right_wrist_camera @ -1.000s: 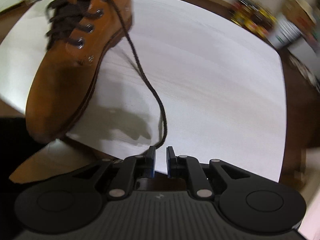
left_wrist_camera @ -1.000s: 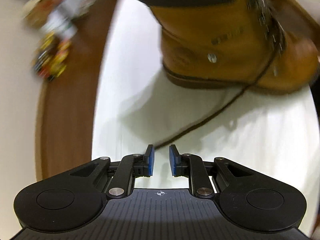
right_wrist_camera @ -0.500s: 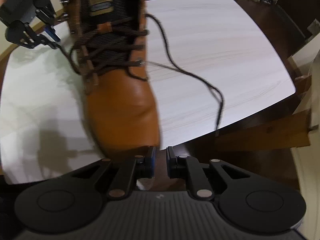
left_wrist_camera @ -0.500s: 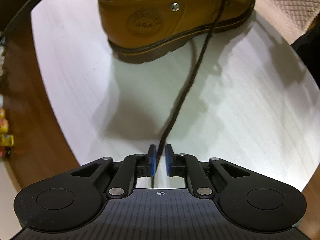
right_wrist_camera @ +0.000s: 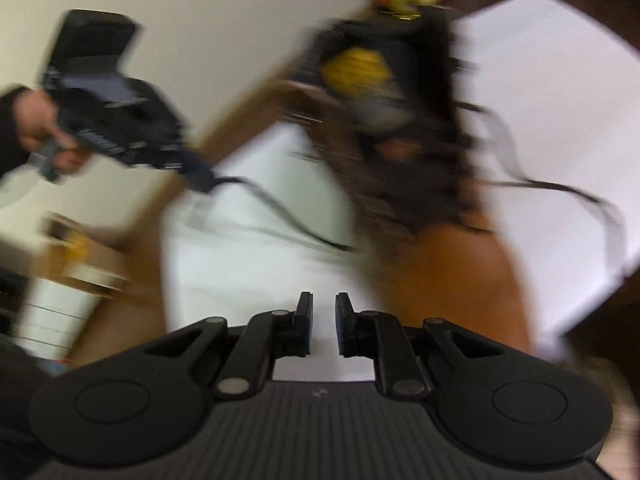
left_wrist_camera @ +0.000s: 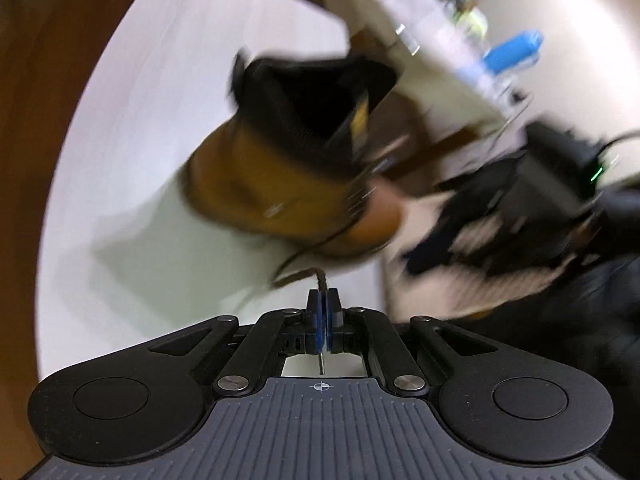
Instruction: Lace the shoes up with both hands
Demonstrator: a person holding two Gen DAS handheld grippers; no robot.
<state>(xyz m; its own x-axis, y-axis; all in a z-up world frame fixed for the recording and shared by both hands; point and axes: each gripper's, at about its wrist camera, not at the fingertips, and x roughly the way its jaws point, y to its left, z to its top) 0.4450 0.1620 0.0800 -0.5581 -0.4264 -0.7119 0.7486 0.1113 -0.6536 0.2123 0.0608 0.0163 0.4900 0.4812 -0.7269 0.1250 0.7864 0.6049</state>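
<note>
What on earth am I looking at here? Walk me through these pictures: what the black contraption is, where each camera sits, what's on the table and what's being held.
There is no robot here. A person holds a handheld two-finger tool in each hand, and a wide-angle camera on each tool looks forward along its fingers. That is why black arms fill the bottom of both pictures.

The left tool's view shows the left gripper, its blue pads shut on a dark shoelace that leads to a tan boot standing on the white table. The other tool shows as a blurred black shape on the right.

The right tool's view shows the right gripper. Its fingers are opening with nothing between them. Ahead is the same boot, seen from the toe. On the left, a hand holds the left tool, with the lace stretched from it to the boot.

Both pictures are blurred.
</note>
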